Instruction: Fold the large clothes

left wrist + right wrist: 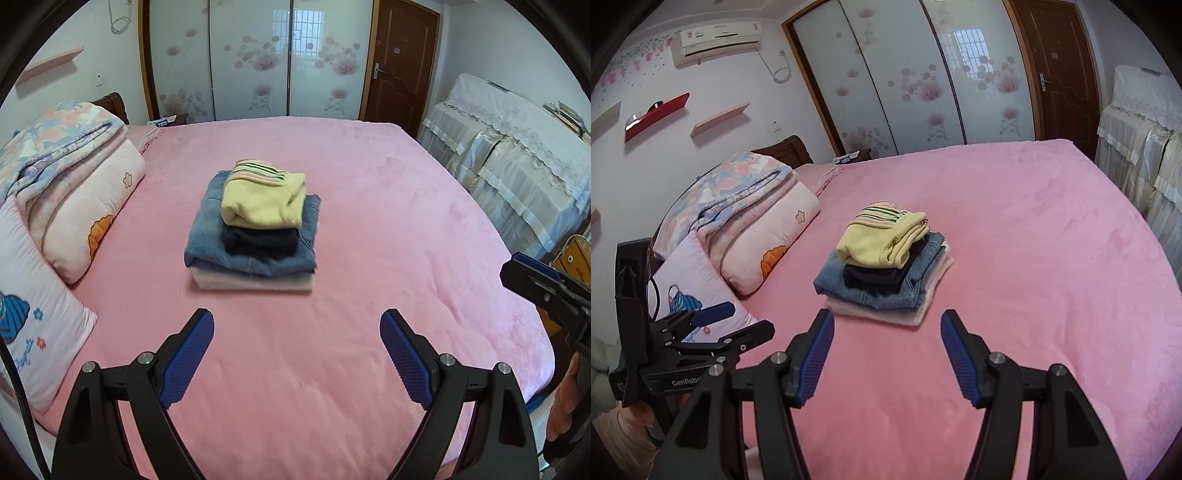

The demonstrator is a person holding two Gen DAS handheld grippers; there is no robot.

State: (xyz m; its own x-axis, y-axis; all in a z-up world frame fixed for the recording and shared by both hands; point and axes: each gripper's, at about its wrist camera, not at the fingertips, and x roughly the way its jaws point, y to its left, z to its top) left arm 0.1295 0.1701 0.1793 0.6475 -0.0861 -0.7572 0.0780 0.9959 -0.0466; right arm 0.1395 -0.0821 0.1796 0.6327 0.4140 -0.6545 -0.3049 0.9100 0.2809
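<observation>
looking along the left gripper (297, 354), the left wrist view showed its blue pads spread wide over bare pink bed cover (406, 229), nothing between them, the jaws released. beyond them, near the middle of the bed, sat the stack of folded clothes (255, 229): a pale pink piece at the bottom, a denim garment (207, 236) on it, a dark piece above that, and a yellow sweater (262, 203) with a striped hem on top. the widest pieces lay lowest, which i judged was why the pile stood squarely. to the left, pillows (88, 206) and a folded floral quilt lay against the headboard, well apart from the stack. at the right edge a part of the right gripper (535, 280) came into frame, also clear of the clothes.

in the right wrist view, the right gripper (888, 354) pointed down at the bed with its jaws parted less widely, empty, the pads touching no cloth. the stack (882, 273) lay just beyond the fingertips, its edges slightly blurred, so i could not say how neat the lower folds were. the left gripper (738, 321) showed at the near left, in front of the pillows (764, 251). with both tools free and no loose garment visible, the folding looked finished or nearly so.
</observation>
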